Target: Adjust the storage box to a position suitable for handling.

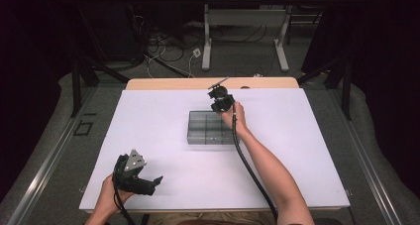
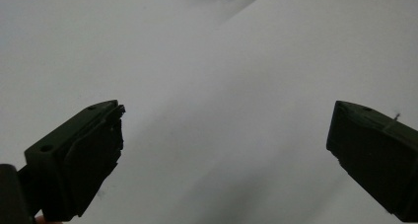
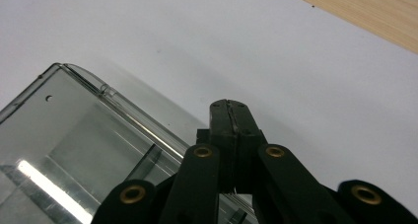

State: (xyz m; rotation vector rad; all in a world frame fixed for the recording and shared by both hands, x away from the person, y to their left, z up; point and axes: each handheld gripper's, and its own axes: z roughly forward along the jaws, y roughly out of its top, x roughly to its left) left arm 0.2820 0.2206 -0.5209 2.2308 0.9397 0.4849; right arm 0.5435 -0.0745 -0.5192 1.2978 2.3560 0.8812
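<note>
Right gripper [image 3: 230, 116]: my fingers pressed together, empty, over the clear box [image 1: 210, 128] far rim.
Left gripper [image 2: 224, 150]: fingers spread, idle.
Tip: I'd spread before reaching inside.

- clear plastic compartment box [image 1: 210, 128] lay flat near middle of white table, lid-less, open side up
- inner dividers split it into a grid of cells, all looked empty
- rounded corner, transparent walls [image 3: 88, 130] seen close up

Black left tongs [image 1: 157, 179] carry a grey three-cornered plate; black right tongs [image 3: 230, 116] show brass rivets and trail a black cable; forearms bare.
</note>
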